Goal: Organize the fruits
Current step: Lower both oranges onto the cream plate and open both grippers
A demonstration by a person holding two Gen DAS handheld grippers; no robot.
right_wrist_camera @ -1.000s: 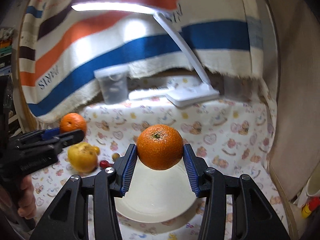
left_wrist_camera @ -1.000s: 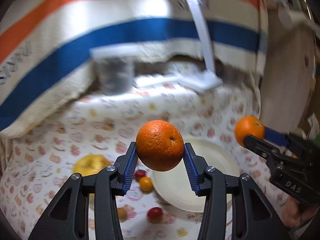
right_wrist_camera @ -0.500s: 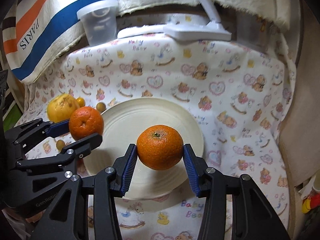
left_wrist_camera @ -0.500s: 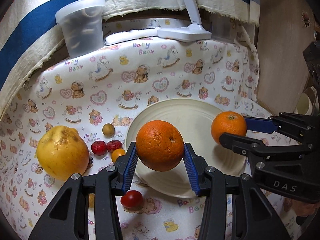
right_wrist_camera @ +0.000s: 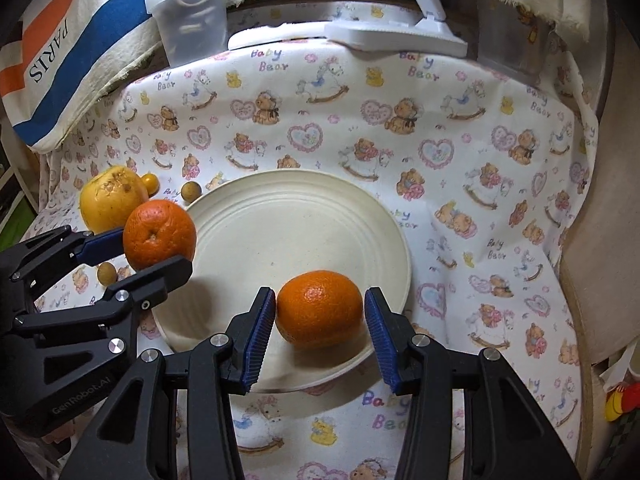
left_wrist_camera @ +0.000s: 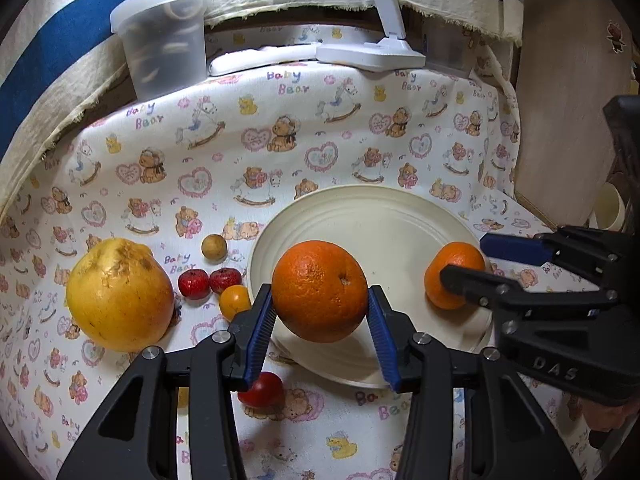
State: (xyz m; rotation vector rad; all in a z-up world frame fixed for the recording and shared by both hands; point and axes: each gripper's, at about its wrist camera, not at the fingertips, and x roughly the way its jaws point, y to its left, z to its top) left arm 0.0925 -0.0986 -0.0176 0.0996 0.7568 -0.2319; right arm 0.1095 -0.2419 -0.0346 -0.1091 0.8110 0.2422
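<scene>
My left gripper (left_wrist_camera: 320,332) is shut on a large orange (left_wrist_camera: 320,290) and holds it just above the near-left part of the cream plate (left_wrist_camera: 372,216). In the right wrist view the same orange (right_wrist_camera: 159,234) hangs at the plate's left rim (right_wrist_camera: 296,180). A smaller orange (right_wrist_camera: 319,310) lies on the plate's near side between the pads of my right gripper (right_wrist_camera: 320,332), which stand slightly apart from it. In the left wrist view that orange (left_wrist_camera: 452,274) sits at the plate's right edge.
A big yellow fruit (left_wrist_camera: 118,294), two red berries (left_wrist_camera: 208,282), a small orange fruit (left_wrist_camera: 235,300), a brown ball (left_wrist_camera: 214,246) and a red tomato (left_wrist_camera: 262,390) lie left of the plate. A plastic tub (left_wrist_camera: 164,36) and a lamp base (left_wrist_camera: 368,54) stand at the back.
Both grippers came down toward the plate. My right gripper's pads have parted from the smaller orange, which now rests on the plate. The left still grips its orange.
</scene>
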